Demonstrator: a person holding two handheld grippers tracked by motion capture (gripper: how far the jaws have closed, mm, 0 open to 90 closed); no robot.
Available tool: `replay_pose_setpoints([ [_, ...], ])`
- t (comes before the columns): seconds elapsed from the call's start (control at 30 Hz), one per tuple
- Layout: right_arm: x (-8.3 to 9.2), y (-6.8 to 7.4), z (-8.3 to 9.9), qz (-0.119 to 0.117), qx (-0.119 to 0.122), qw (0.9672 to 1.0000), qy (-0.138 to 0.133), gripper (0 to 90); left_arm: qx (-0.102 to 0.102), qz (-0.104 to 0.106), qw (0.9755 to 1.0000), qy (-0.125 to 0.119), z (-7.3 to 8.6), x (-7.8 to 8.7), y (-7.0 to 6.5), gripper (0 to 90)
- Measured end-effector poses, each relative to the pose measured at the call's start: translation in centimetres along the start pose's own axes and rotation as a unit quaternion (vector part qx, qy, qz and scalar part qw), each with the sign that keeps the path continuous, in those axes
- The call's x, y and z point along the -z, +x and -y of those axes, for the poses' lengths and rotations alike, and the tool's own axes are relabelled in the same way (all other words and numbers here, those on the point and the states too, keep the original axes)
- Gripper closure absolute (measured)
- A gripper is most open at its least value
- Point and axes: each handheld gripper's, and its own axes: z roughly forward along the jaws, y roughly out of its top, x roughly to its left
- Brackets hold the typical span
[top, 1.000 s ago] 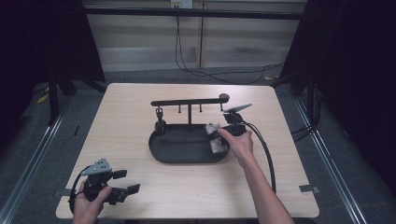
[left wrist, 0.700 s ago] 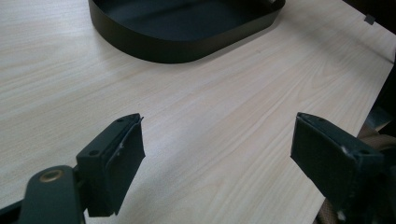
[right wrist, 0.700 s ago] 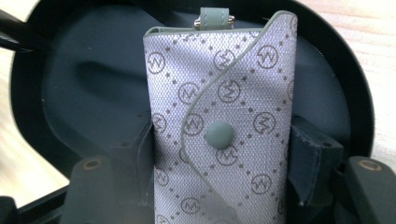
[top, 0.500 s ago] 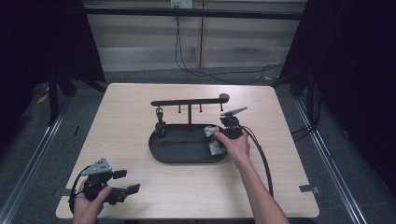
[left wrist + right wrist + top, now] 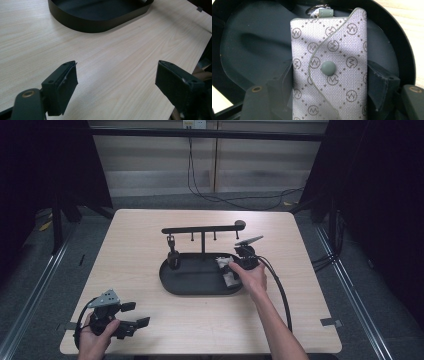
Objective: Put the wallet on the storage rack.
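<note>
The right gripper [image 5: 234, 268] is at the right end of the black tray [image 5: 192, 285], with its jaws reaching down into it. Between the jaws lies a grey pouch [image 5: 329, 72] with a printed pattern, a curved flap and a round snap button. In the right gripper view the pouch fills the space from one pad to the other; the jaws have just been opening, and it is hard to say whether the pads press on the cloth or only stand at its two sides. Beyond the jaws, at the far end of the pouch, a small tab and a metal ring [image 5: 315, 10] rest on the tray floor.

Behind this gripper, on the far edge of the tray, stands a thin rack [image 5: 202, 230] with a horizontal bar and small hooks.

The left gripper [image 5: 134, 316] is held low over the surface [image 5: 320, 270], near its front left corner and well apart from the tray. Its jaws stand wide apart with nothing between them, only bare wood below. Ahead of them, in the left gripper view, the rounded wall of the tray is seen.
</note>
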Motion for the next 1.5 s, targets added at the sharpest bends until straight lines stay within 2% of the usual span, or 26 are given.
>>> replay_pose_setpoints([
  [0.27, 0.0, 0.2, 0.1, 0.004, 0.001, 1.0000, -0.001, 27.7, -0.001, 0.001, 1.0000, -0.001, 0.0, 0.0, 0.0, 17.7],
  [0.43, 0.6, 0.3, 0.0, 0.003, 0.003, 0.9998, -0.019, 27.8, -0.002, 0.001, 1.0000, -0.003, 0.0, 0.0, 0.0, 18.0],
  [0.53, 0.9, 0.1, 0.1, 0.005, -0.001, 0.9997, -0.022, 27.8, 0.000, 0.001, 1.0000, -0.005, 0.0, 0.1, 0.1, 18.0],
  [0.63, 1.6, 0.1, 0.3, 0.008, 0.005, 0.9994, -0.034, 27.8, 0.000, 0.000, 1.0000, -0.005, 0.0, 0.0, 0.1, 18.0],
  [0.8, 3.3, 0.6, 0.3, -0.005, 0.020, 0.9979, -0.061, 26.6, 0.004, -0.002, 1.0000, -0.008, 0.0, 0.0, 0.0, 18.0],
  [0.87, 3.8, 0.5, 0.5, -0.006, 0.021, 0.9975, -0.067, 23.0, 0.006, -0.004, 0.9999, -0.009, 0.0, 0.0, 0.1, 18.0],
  [0.93, 4.2, 0.4, 0.9, -0.005, 0.018, 0.9969, -0.077, 22.5, 0.007, -0.005, 0.9999, -0.007, 0.0, 0.0, 0.1, 18.0],
  [0.97, 4.3, 0.3, 1.1, -0.006, 0.027, 0.9960, -0.085, 22.2, 0.007, -0.003, 0.9999, -0.007, 0.0, 0.0, 0.1, 18.0],
  [1.03, 4.6, 0.2, 1.6, -0.014, 0.026, 0.9952, -0.093, 21.7, 0.007, -0.003, 0.9999, -0.010, 0.0, 0.0, 0.1, 18.0],
  [1.1, 4.9, 0.1, 2.0, -0.007, 0.036, 0.9946, -0.097, 20.4, 0.007, -0.004, 0.9999, -0.009, 0.0, 0.0, 0.1, 18.0],
  [1.2, 5.7, -0.3, 2.4, -0.019, 0.029, 0.9938, -0.105, 20.4, 0.005, -0.003, 0.9999, -0.008, 0.0, 0.0, 0.1, 18.0],
  [1.27, 6.2, -0.5, 2.8, -0.008, 0.036, 0.9935, -0.108, 20.4, 0.006, -0.005, 0.9999, -0.009, 0.0, 0.1, 0.1, 18.0],
  [1.5, 7.9, -1.6, 4.8, 0.003, 0.046, 0.9904, -0.131, 20.5, 0.009, -0.007, 0.9999, -0.008, 0.0, 0.0, 0.1, 18.0],
])
